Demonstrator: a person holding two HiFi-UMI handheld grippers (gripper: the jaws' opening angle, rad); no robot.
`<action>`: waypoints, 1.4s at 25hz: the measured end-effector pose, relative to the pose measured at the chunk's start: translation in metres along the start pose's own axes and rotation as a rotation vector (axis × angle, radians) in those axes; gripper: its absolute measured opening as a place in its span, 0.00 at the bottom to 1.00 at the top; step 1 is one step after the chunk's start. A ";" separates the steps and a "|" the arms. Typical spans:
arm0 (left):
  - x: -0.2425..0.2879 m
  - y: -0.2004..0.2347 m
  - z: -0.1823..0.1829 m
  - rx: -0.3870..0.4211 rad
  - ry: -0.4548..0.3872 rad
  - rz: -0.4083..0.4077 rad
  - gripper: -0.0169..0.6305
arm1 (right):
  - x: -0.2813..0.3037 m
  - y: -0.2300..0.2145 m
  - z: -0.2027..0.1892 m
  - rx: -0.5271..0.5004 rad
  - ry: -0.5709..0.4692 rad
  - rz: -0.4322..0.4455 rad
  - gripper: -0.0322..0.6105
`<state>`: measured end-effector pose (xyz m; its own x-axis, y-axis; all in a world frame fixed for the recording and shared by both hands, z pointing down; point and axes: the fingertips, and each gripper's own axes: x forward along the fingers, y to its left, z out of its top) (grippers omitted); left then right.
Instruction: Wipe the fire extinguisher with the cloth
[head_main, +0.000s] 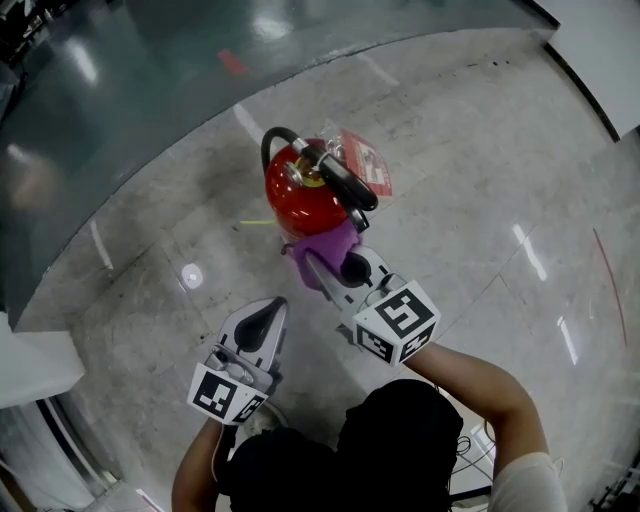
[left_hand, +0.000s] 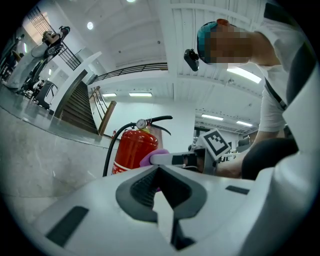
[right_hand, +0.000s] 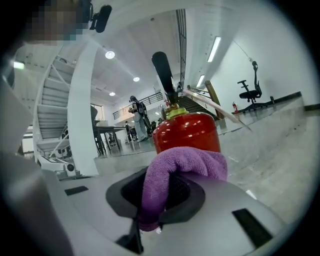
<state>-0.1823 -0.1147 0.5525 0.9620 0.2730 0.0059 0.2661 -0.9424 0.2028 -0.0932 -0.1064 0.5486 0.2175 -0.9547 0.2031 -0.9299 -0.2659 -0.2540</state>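
On glossy floor tiles (head_main: 450, 150), right gripper (head_main: 318, 265) holds cloth (head_main: 325, 243) against fire extinguisher (head_main: 298, 200).

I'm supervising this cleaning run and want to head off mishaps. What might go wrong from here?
1. The fire extinguisher stands free on the glossy floor, and the left gripper hangs shut and empty, apart from it; a firm push might slide or tip it.
2. The right gripper pinches only a fold of the purple cloth, which could slip out during a stroke.
3. The cloth might snag the tag near the extinguisher's top.
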 end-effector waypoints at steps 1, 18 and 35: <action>0.000 -0.001 0.001 -0.001 -0.002 0.000 0.03 | -0.001 0.001 0.003 -0.003 -0.003 0.004 0.14; 0.007 0.005 0.002 -0.023 0.021 0.082 0.03 | -0.023 0.016 0.003 -0.072 -0.081 0.040 0.14; 0.037 -0.037 0.062 -0.122 0.251 0.183 0.03 | -0.091 -0.016 0.029 0.139 0.094 -0.101 0.14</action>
<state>-0.1533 -0.0815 0.4848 0.9441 0.1548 0.2912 0.0665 -0.9543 0.2915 -0.0898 -0.0197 0.5065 0.2732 -0.9072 0.3200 -0.8533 -0.3821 -0.3547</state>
